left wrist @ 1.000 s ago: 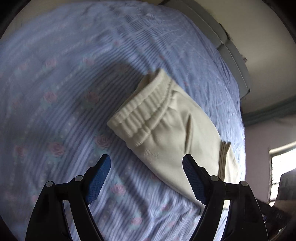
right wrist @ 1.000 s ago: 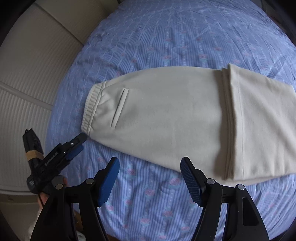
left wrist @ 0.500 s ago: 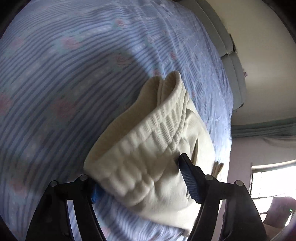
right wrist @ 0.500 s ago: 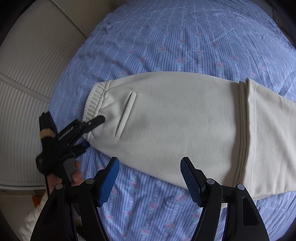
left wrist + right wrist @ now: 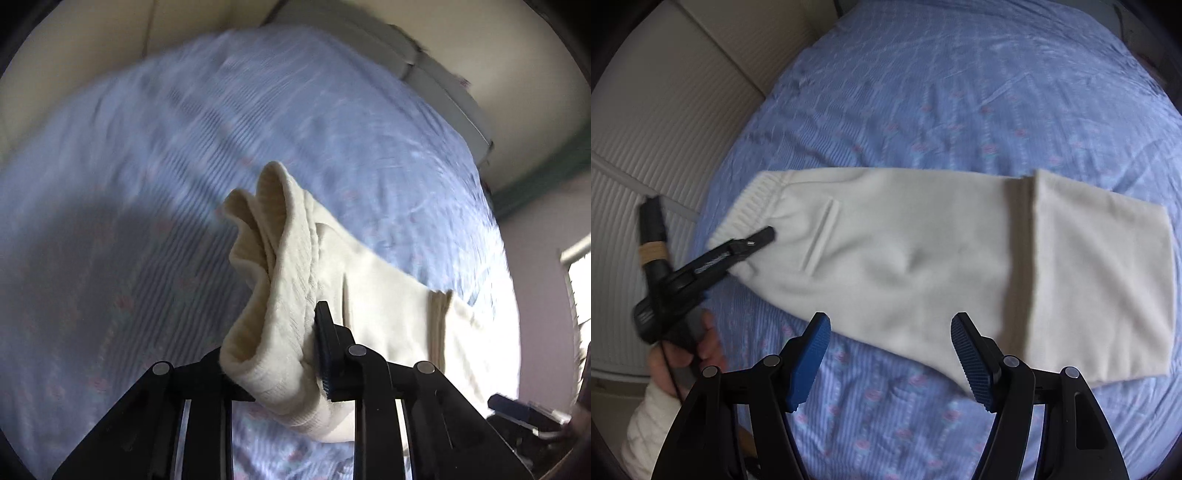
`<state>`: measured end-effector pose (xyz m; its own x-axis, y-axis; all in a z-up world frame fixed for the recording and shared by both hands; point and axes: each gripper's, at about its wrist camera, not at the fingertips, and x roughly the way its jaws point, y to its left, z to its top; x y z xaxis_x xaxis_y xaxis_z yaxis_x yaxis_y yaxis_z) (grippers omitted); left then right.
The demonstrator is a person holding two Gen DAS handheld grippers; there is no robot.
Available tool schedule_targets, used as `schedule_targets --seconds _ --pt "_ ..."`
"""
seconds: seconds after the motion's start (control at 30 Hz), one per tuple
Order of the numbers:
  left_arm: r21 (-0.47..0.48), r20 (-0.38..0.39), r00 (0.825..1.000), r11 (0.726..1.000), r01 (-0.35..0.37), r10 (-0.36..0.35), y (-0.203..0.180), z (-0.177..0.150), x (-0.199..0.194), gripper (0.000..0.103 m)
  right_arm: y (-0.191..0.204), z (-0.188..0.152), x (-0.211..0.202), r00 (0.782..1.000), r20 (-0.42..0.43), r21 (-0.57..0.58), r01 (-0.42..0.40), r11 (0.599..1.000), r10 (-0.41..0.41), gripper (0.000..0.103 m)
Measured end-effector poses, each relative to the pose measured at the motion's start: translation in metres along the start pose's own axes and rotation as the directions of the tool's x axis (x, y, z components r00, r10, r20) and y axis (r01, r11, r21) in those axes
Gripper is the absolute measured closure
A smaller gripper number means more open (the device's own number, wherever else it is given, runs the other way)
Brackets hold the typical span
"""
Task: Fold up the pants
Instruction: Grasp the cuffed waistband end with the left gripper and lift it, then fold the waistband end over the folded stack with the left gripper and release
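Note:
Cream pants (image 5: 923, 251) lie partly folded across the blue bed, with the ribbed waistband (image 5: 753, 206) at the left and the legs doubled over at the right. My left gripper (image 5: 280, 350) is shut on the waistband (image 5: 280, 266) and lifts its near corner off the bed; it also shows in the right wrist view (image 5: 753, 242). My right gripper (image 5: 890, 354) is open and empty, hovering above the pants' near edge.
The bed (image 5: 960, 92) has a blue striped sheet with small roses. A pale ribbed headboard or panel (image 5: 646, 129) runs along its left side. A window (image 5: 580, 280) is at the far right in the left wrist view.
My left gripper has closed on the waistband and raised it off the sheet. My right gripper has stayed open, drifting slightly over the pants.

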<state>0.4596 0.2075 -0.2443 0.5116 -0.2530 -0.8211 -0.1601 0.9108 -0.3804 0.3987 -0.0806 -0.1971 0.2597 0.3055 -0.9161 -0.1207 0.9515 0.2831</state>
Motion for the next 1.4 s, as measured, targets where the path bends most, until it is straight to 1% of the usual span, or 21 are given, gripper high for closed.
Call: schedule_targets --seconds 0.07,0.17,0.27,0.37,0.53,0.67,0.77,0.93,1.03,1.13,1.2,1.27,1.37,1.4 --pt "0.067 0.027 0.999 0.997 -0.028 0.026 -0.028 0.004 -0.020 0.080 -0.015 -0.005 -0.021 1.000 0.028 0.021 -0.007 1.000 0.006 0.033" --pt "0.152 0.061 0.997 0.987 -0.047 0.038 -0.073 0.011 -0.048 0.080 -0.036 -0.014 -0.050 0.997 0.077 0.046 -0.011 0.999 0.007 0.033" --pt "0.262 0.102 0.993 0.961 -0.089 0.065 -0.125 0.015 -0.069 0.080 -0.066 -0.028 -0.083 0.991 0.137 0.083 -0.014 0.996 0.003 0.033" --pt "0.343 0.120 0.990 0.933 -0.108 0.070 -0.172 0.011 -0.077 0.080 -0.096 -0.042 -0.107 0.984 0.180 0.122 -0.035 0.992 0.013 0.033" --pt "0.419 0.138 0.986 0.896 -0.146 0.096 -0.242 -0.002 -0.079 0.080 -0.145 -0.060 -0.139 0.971 0.240 0.159 -0.051 0.986 0.011 0.033" --pt "0.452 0.131 0.985 0.878 -0.160 0.112 -0.293 -0.013 -0.067 0.080 -0.184 -0.073 -0.162 0.964 0.266 0.192 -0.075 0.979 0.021 0.033" --pt "0.471 0.119 0.984 0.865 -0.171 0.130 -0.326 -0.025 -0.056 0.080 -0.211 -0.082 -0.175 0.960 0.281 0.197 -0.075 0.978 0.017 0.033" --pt "0.479 0.097 0.982 0.857 -0.191 0.165 -0.374 -0.043 -0.027 0.080 -0.258 -0.090 -0.187 0.959 0.283 0.206 -0.084 0.975 0.022 0.033" --pt "0.472 0.070 0.978 0.858 -0.204 0.194 -0.399 -0.059 -0.004 0.080 -0.286 -0.092 -0.190 0.960 0.278 0.211 -0.089 0.973 0.027 0.033" --pt "0.452 0.013 0.977 0.870 -0.195 0.212 -0.417 -0.072 0.023 0.080 -0.315 -0.096 -0.192 0.962 0.270 0.227 -0.093 0.969 0.029 0.033" --pt "0.448 -0.016 0.974 0.873 -0.194 0.225 -0.430 -0.081 0.037 0.080 -0.336 -0.099 -0.190 0.965 0.261 0.248 -0.099 0.964 0.033 0.033" --pt "0.459 -0.030 0.969 0.865 -0.204 0.245 -0.444 -0.090 0.047 0.080 -0.351 -0.102 -0.189 0.966 0.254 0.263 -0.108 0.959 0.039 0.033" --pt "0.493 -0.031 0.960 0.840 -0.229 0.279 -0.466 -0.101 0.063 0.080 -0.374 -0.106 -0.186 0.969 0.245 0.287 -0.114 0.951 0.043 0.033" --pt "0.496 -0.042 0.958 0.838 -0.226 0.284 -0.472 -0.104 0.069 0.080 -0.382 -0.107 -0.185 0.969 0.243 0.297 -0.118 0.948 0.044 0.033"
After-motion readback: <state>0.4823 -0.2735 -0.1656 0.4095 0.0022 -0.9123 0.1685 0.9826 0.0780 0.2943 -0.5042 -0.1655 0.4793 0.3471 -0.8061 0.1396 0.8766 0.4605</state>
